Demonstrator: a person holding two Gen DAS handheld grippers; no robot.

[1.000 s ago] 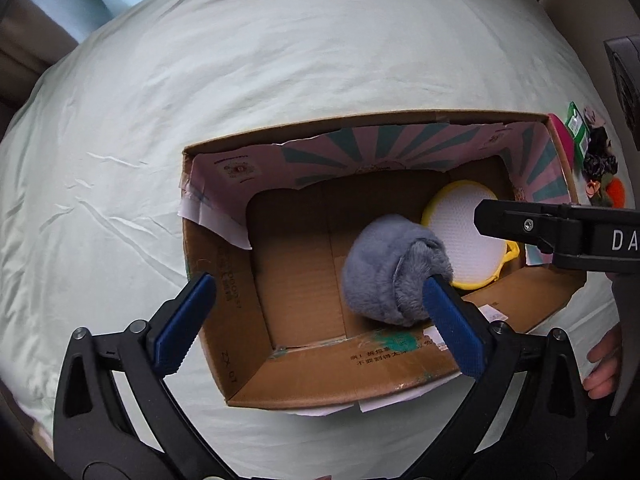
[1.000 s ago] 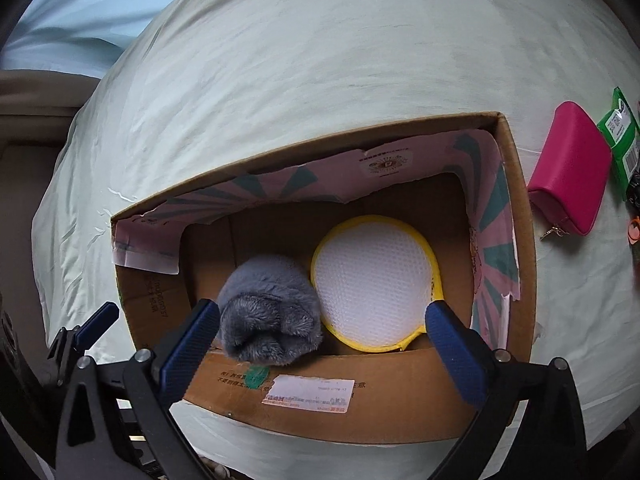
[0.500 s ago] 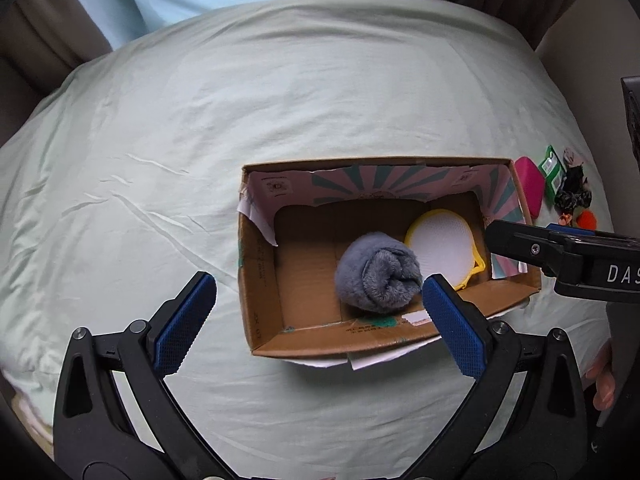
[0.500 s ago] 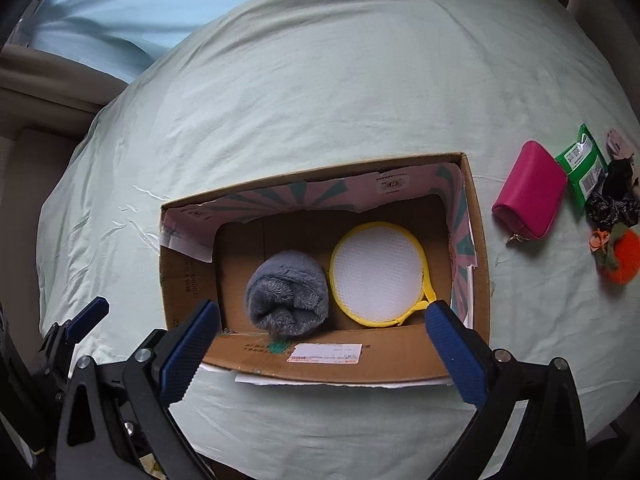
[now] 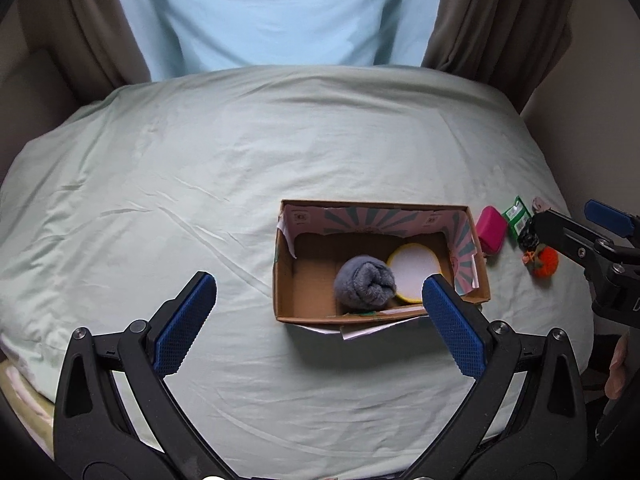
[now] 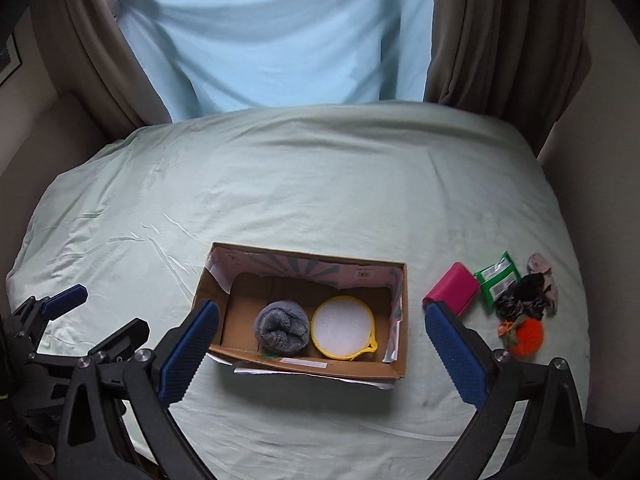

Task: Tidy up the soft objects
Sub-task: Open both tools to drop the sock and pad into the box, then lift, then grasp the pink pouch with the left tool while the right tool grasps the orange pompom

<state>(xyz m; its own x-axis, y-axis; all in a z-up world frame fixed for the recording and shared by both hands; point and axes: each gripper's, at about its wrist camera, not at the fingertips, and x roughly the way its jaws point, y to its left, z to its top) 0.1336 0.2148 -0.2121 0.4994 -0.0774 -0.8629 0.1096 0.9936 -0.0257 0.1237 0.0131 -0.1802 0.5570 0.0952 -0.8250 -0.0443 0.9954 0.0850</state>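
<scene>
Sitting on the bed point(image 6: 320, 184) w/ its pale green sheet is an open cardboard box point(image 6: 304, 364), lined inside w/ pink-and-teal printed paper. Inside the box: a rolled grey fuzzy cloth point(image 6: 282, 326) on the floor of the box, and right next to it on the right, touching or nearly so, a round white mesh pad w/ a yellow rim point(image 6: 343, 332). Left part of the box floor is bare cardboard.

Right of the box, on the sheet, there's a small pile: a pink pouch point(image 6: 452, 288) closest to the box, then a green packet point(image 6: 498, 278), a dark scrunchie-type bundle point(image 6: 522, 298), something pale pink point(image 6: 542, 270) at the far end, and an orange knitted pumpkin thing point(image 6: 528, 336) nearest the cam. All outside the box.

Left tool point(image 5: 318, 320): blue fingers point(image 5: 186, 322) spread wide apart, nothing between them, hanging above the sheet on the near side of the box. Right tool point(image 6: 320, 354): same deal, fingers point(image 6: 456, 354) wide apart, empty, box framed between them from above. Each tool shows at the edge of the other's view, left one at far left, right one at far right over the pile.

Blue curtain point(image 6: 280, 36) and brown drapes point(image 6: 500, 32) behind the bed.
</scene>
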